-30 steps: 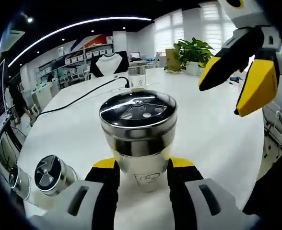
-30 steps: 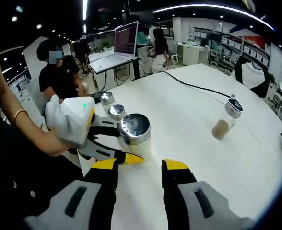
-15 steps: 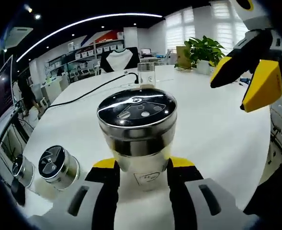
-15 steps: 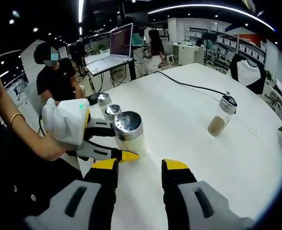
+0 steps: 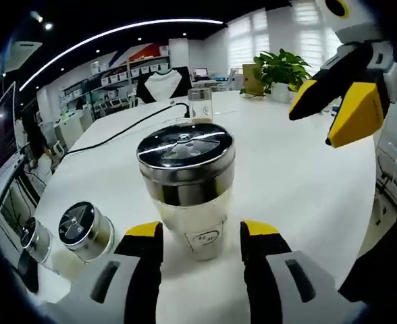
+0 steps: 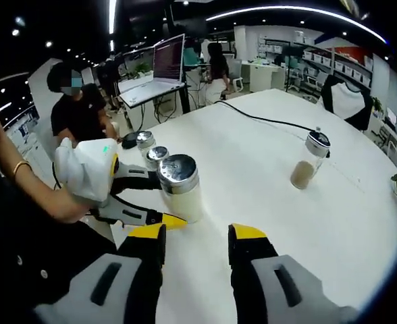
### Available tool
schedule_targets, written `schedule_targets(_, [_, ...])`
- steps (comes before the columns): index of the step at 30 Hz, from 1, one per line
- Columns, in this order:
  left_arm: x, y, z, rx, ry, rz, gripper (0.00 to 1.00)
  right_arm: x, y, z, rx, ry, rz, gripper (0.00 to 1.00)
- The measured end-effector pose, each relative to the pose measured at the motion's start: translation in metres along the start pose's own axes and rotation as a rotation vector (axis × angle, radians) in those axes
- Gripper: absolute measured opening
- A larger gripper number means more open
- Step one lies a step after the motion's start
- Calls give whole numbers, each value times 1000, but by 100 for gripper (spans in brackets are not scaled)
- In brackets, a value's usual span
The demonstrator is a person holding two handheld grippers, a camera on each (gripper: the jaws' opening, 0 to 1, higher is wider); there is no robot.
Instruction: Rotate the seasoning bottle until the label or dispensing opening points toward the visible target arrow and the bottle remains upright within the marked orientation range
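Both claws spread: left claw (image 5: 202, 233) flanks upright seasoning bottle (image 5: 187, 185).

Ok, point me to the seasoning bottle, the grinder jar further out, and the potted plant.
seasoning bottle (image 5: 185, 156): left gripper view, steel lid.
grinder jar (image 6: 309, 162): right gripper view, glass body.
potted plant (image 5: 279, 67): left gripper view, leaves.

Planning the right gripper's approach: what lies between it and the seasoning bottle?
Bare white table, in the right gripper view, between right gripper and seasoning bottle.
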State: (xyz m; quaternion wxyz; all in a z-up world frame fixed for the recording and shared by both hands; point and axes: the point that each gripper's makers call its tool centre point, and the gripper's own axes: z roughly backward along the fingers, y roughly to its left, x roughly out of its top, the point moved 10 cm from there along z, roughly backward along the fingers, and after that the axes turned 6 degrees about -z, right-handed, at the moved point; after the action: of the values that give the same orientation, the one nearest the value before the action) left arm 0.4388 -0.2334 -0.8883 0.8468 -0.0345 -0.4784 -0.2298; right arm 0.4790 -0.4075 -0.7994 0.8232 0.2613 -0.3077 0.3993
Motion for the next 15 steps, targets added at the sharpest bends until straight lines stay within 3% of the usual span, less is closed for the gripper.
schedule_targets(4, [1,1,4,-47,-21,-7,49,4,-4,0,-9,-18,-11,35])
schedule_targets(8, [3,7,7,-28,-28,-28,47,8,-6,1,-20,-40,-24,35])
schedule_targets(11, [6,14,12,-24,-47,-5,47,10,-9,2,-18,-57,-36,35])
schedule_targets(13, [9,18,18,-50,-69,60,48,11,-13,4,-29,-69,-54,35])
schedule_targets(15, [11,20,24,-58,-82,52,48,11,-17,6,-37,-77,-64,35])
